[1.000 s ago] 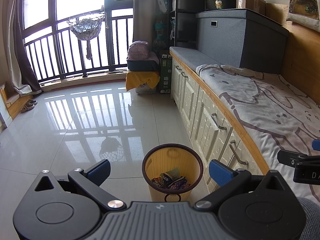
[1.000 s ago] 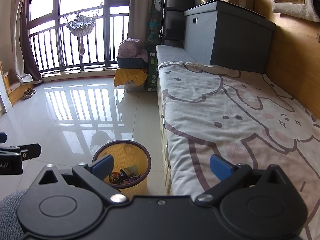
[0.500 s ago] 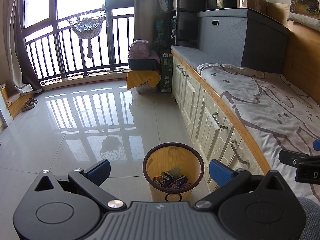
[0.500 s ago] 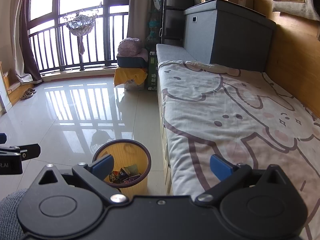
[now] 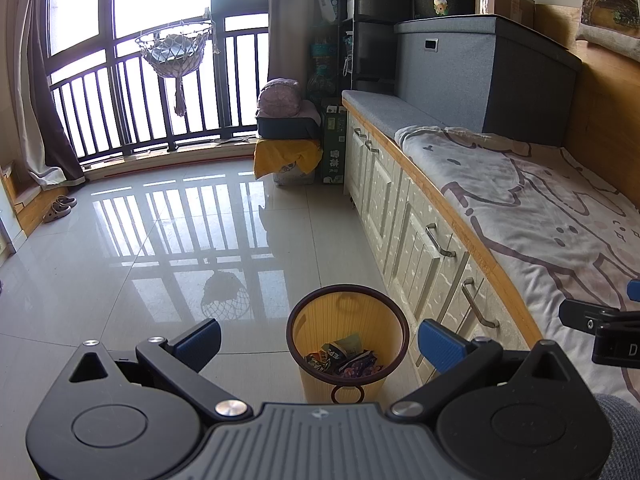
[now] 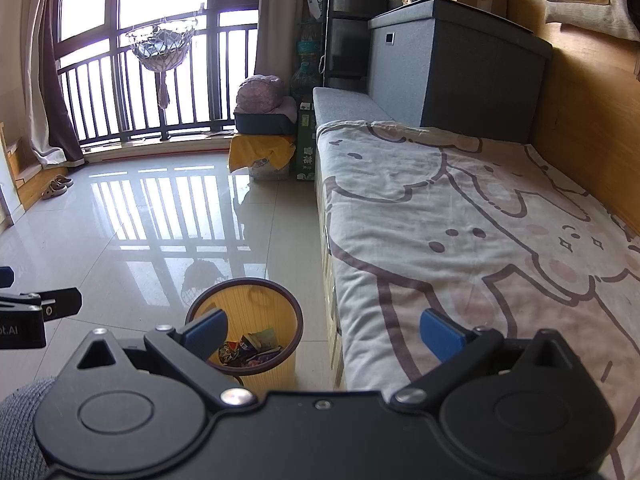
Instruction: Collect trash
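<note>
The bed (image 6: 460, 216), with its cartoon-print blanket, fills the right of the room, and the glossy tiled floor (image 5: 168, 248) runs along its drawer front toward the balcony window. Taking the yellow wastebasket (image 5: 347, 344) as the landmark: it stands on the floor just beside the bed's drawers, and the trash (image 5: 340, 358), a small heap of coloured wrappers, lies at its bottom. No loose trash shows on the floor around the basket or on the blanket beside it, so the collecting looks close to done.

The left tongs (image 5: 318, 340) are spread wide and hold nothing; the basket sits directly ahead of and below them, framed between the two blue pads. The right tongs (image 6: 324, 330) are likewise spread and empty; from them the basket lies ahead and to the left, partly behind their left finger. The left hand is therefore the nearer and better aligned to the basket's round mouth, which has no long axis to favour.
</note>
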{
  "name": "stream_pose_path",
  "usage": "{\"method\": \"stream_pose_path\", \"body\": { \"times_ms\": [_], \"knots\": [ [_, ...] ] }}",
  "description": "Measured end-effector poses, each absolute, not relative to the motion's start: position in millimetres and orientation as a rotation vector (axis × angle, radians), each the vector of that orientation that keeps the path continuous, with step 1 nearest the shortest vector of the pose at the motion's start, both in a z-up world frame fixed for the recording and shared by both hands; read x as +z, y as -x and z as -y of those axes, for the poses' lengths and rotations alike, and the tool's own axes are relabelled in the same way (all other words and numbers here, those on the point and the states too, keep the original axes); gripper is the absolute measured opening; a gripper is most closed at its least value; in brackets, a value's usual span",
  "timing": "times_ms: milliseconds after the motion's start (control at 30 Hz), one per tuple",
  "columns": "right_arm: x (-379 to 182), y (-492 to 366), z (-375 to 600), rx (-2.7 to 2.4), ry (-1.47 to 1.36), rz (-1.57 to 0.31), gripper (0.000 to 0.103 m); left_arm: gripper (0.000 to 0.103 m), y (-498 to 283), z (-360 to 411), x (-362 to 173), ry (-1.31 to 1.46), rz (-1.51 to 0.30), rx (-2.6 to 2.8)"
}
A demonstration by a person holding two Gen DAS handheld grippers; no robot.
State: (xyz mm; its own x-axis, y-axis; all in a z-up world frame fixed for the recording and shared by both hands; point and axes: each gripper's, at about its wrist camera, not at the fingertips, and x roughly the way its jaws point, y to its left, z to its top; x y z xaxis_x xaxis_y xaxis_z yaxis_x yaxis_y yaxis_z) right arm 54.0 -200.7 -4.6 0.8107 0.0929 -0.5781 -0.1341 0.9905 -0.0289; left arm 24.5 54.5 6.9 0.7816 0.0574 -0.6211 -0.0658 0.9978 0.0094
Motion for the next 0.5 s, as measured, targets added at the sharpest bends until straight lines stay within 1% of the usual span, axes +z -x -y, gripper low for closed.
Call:
{"method": "stream_pose_path", "body": {
  "times_ms": [500],
  "knots": [
    [-7.7, -53.8, 202.0, 0.120, 0.065, -0.614, 0.103, 0.103, -23.3, -58.7, 6.9, 0.008, -0.681, 0.083]
  ]
}}
